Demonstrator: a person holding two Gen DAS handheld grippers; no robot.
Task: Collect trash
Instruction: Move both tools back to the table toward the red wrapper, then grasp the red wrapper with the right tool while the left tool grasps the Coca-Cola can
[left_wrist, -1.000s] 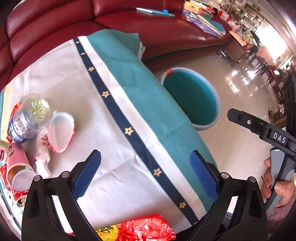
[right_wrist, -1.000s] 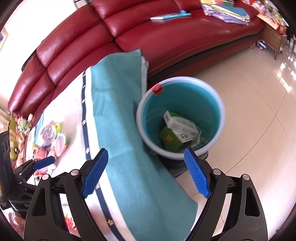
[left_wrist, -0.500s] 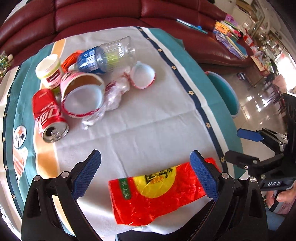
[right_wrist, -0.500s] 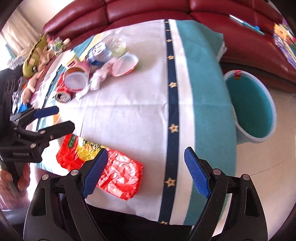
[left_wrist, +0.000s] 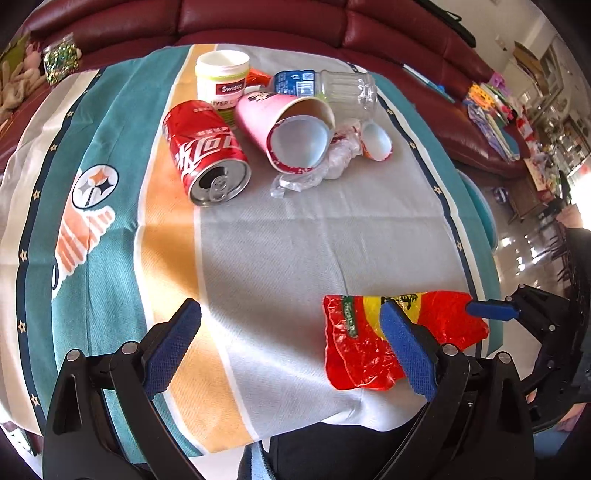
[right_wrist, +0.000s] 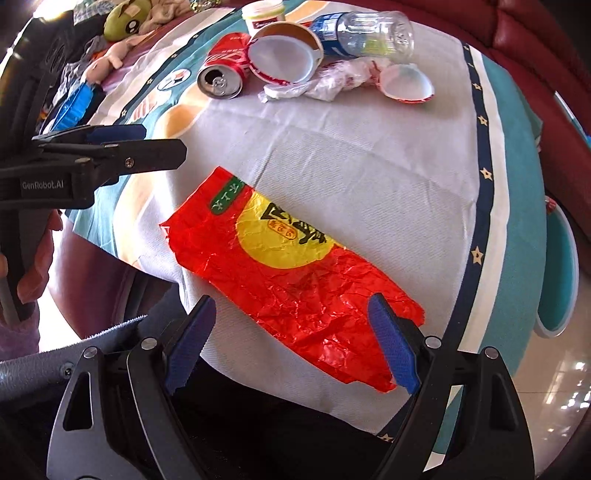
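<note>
A crumpled red and yellow wrapper lies flat near the table's front edge. My right gripper hovers open over its near end, one blue pad on each side; contact cannot be told. In the left wrist view the wrapper sits by my right fingertip. My left gripper is open over bare cloth, holding nothing. At the far side lie a red can, a pink paper cup, a clear bottle, a white jar, crumpled plastic film and a small white lid.
The striped tablecloth covers the round table. A teal bin stands on the floor past the table's right edge. A red sofa runs behind. Stuffed toys lie at the far left. A hand holds the left gripper.
Both grippers swung away from the bin and sofa side toward the table. The right one now sits over the red wrapper; the left faces the trash pile. Both stayed open.
</note>
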